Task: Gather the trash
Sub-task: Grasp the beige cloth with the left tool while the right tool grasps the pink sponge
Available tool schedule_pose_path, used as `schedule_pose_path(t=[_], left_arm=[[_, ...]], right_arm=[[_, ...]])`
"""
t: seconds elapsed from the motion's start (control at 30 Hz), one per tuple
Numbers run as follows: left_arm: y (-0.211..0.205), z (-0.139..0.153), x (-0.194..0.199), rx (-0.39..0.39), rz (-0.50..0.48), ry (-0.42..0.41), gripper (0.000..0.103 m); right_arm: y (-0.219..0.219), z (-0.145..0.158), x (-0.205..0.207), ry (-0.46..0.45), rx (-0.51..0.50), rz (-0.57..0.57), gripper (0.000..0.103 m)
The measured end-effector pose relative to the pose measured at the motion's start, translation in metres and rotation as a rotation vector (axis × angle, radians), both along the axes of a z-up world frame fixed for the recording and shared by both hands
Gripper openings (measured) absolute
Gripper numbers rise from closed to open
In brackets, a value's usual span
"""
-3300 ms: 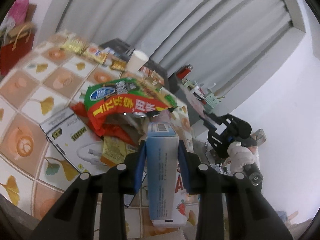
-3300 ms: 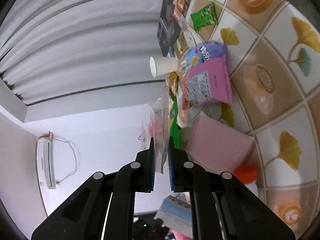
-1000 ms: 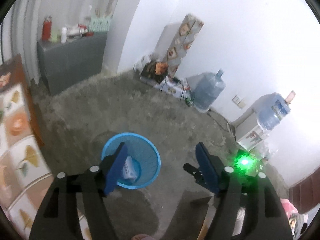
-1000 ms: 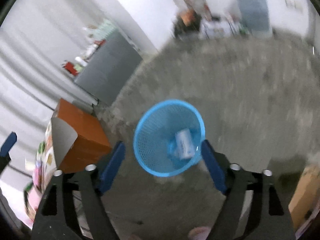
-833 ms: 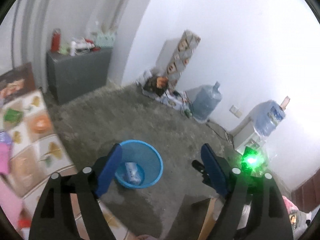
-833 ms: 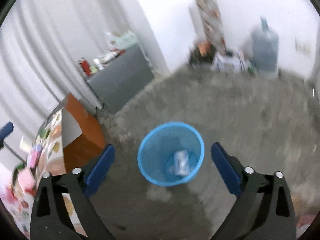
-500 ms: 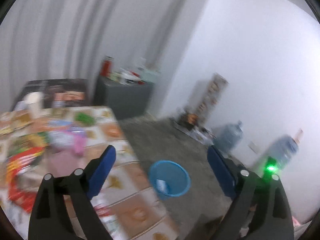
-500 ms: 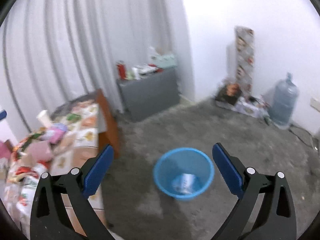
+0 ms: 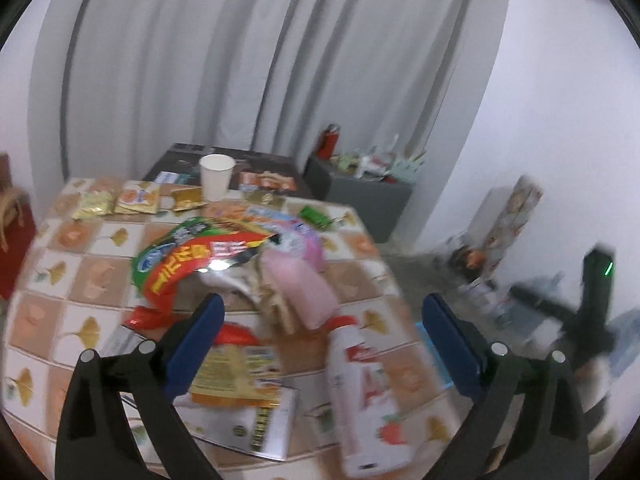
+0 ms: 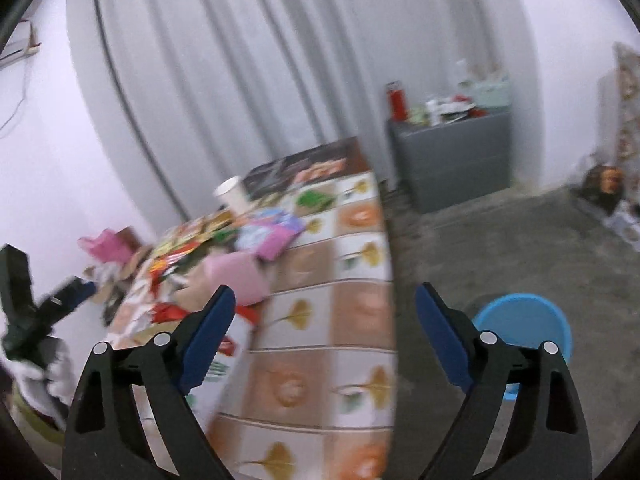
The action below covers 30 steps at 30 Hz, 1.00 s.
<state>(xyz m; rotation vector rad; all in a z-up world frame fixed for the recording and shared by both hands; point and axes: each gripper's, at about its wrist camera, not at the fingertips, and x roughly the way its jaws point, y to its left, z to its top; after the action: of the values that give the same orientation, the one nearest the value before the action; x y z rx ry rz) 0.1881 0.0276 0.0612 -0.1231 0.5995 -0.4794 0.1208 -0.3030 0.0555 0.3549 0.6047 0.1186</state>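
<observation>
Trash, mostly snack packaging, lies heaped on the tiled tabletop (image 9: 96, 272): a red-and-green snack bag (image 9: 192, 260) at centre, a pink packet (image 9: 304, 288) touching its right side, a white bottle with a red cap (image 9: 364, 392) lying near the front edge, a flat yellow-labelled box (image 9: 244, 404) just left of the bottle, and small gold sachets (image 9: 96, 202) beside a white paper cup (image 9: 216, 176) at the far edge. The blue mesh wastebasket (image 10: 524, 320) stands on the grey floor beside the table.

Left gripper (image 9: 320, 344) hangs over the near pile, jaws spread as wide as they go, nothing between the pads. Right gripper (image 10: 324, 336) points along the table's edge, jaws wide but closing slightly, likewise empty; the left tool shows at the left margin of its view.

Judged step: choosing the next pieces to pick up. Risks: both views are motion-blurred, so a hasty descent could strike the pile and push the bottle, which lies on its side near the edge, off the table. Overlapping bags may come up together or slip from a shallow pinch. The upright cup could tip if brushed, and the two tools working one pile could collide.
</observation>
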Motion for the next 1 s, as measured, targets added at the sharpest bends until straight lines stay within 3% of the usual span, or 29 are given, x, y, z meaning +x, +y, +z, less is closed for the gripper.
schedule_pose_path(t=[0.13, 0.23, 0.4, 0.6, 0.73, 0.9, 1.0], left_arm=[[-0.019, -0.02, 0.015, 0.138, -0.006, -0.006, 0.09], [-0.029, -0.035, 0.034, 0.19, -0.012, 0.033, 0.081], [-0.031, -0.062, 0.079, 0.139, -0.014, 0.184, 0.062], [-0.036, -0.089, 0.113, 0.184, -0.021, 0.287, 0.049], [-0.039, -0.101, 0.121, 0.21, -0.033, 0.321, 0.037], [-0.038, -0.109, 0.126, 0.21, -0.037, 0.344, 0.014], [-0.035, -0.112, 0.128, 0.193, -0.04, 0.351, 0.008]], right_arm=[[0.033, -0.001, 0.034, 0.053, 0.033, 0.108, 0.086], [0.064, -0.002, 0.069, 0.104, 0.022, 0.204, 0.086], [0.099, -0.02, 0.128, 0.208, 0.021, 0.325, 0.087], [0.127, -0.052, 0.185, 0.328, -0.015, 0.413, 0.088], [0.131, -0.069, 0.205, 0.383, 0.012, 0.444, 0.088], [0.133, -0.083, 0.216, 0.429, 0.052, 0.474, 0.088], [0.137, -0.088, 0.22, 0.446, 0.045, 0.487, 0.089]])
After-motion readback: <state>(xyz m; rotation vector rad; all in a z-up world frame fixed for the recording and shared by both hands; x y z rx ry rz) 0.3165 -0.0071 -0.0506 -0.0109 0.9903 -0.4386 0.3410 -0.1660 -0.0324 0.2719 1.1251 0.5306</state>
